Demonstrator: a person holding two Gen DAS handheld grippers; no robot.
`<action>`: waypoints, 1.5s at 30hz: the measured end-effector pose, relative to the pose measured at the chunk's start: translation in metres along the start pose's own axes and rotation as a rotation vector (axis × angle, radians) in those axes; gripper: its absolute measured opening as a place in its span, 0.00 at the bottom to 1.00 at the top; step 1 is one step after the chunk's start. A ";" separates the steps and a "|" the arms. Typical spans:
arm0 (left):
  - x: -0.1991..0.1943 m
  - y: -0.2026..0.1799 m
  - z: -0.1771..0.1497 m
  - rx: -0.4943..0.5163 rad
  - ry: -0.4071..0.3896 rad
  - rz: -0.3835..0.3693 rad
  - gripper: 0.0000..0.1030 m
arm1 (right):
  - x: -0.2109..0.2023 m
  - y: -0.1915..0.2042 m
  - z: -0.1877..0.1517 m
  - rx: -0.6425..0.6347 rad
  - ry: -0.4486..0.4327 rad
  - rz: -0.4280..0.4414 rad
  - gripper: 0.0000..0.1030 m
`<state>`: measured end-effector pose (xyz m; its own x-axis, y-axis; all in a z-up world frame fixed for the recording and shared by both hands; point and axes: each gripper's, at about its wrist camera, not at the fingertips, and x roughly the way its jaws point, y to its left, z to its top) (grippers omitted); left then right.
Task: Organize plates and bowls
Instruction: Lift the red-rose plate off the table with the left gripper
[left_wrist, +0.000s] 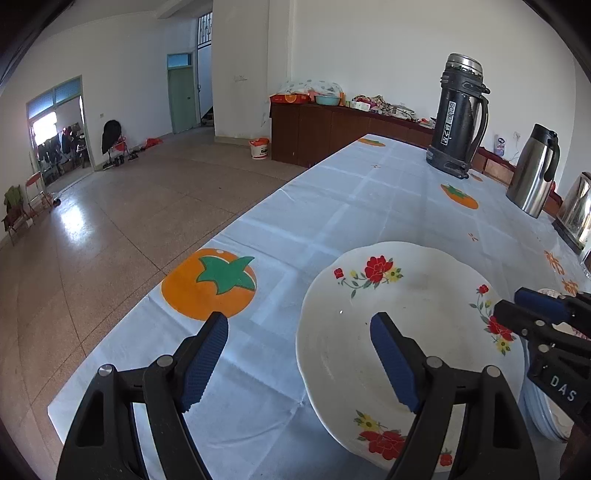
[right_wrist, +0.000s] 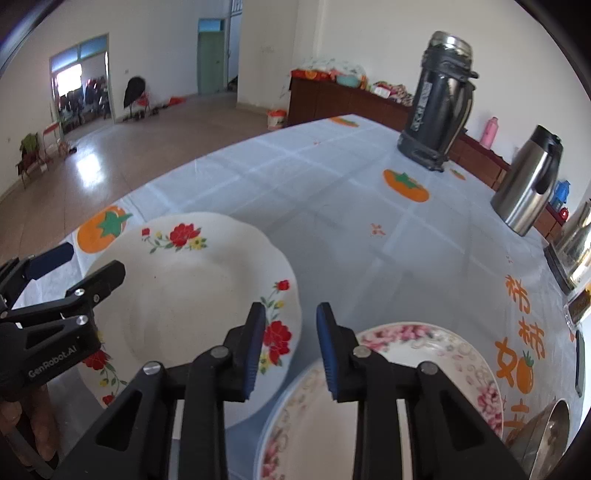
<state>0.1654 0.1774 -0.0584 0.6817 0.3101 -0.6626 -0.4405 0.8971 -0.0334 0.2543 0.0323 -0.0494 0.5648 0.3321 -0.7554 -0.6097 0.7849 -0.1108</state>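
The plate with red flowers (right_wrist: 192, 291) lies on the table (left_wrist: 332, 206) near its front edge, on the pale blue cloth printed with orange persimmons, and just to its right is a second plate with a pink flower border (right_wrist: 424, 354); whether their rims overlap I cannot tell. At the right border of the right wrist view a metal bowl (right_wrist: 546, 435) shows only in part. The left gripper (left_wrist: 299, 362) hangs over the left rim of the red-flower plate with its jaws wide apart and nothing between them, one finger above the cloth and one above the plate, which looks like a position ready to pinch the rim. The right gripper (right_wrist: 291, 350) is about half open and also empty, above the gap between the two plates. My judgement is that both plates wait to be stacked. Far back stand a tall dark flask (left_wrist: 458, 114) and a steel jug (left_wrist: 535, 173), kept well apart from the work. The grippers carry the words "GenRobot.AI" and "DAS"; the cloth has orange Chinese characters; the flask label I cannot read surely
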 end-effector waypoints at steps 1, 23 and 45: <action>0.001 -0.002 0.000 0.006 0.003 -0.002 0.79 | 0.002 0.001 0.001 -0.007 0.009 -0.004 0.25; 0.019 0.002 0.000 -0.004 0.105 0.007 0.39 | -0.004 0.012 -0.017 -0.014 0.007 0.091 0.21; 0.003 0.015 0.000 -0.070 0.014 -0.015 0.38 | -0.027 0.022 -0.030 0.011 -0.114 0.105 0.17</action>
<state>0.1605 0.1920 -0.0613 0.6802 0.2922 -0.6723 -0.4708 0.8771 -0.0951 0.2094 0.0252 -0.0507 0.5580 0.4696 -0.6842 -0.6632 0.7479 -0.0276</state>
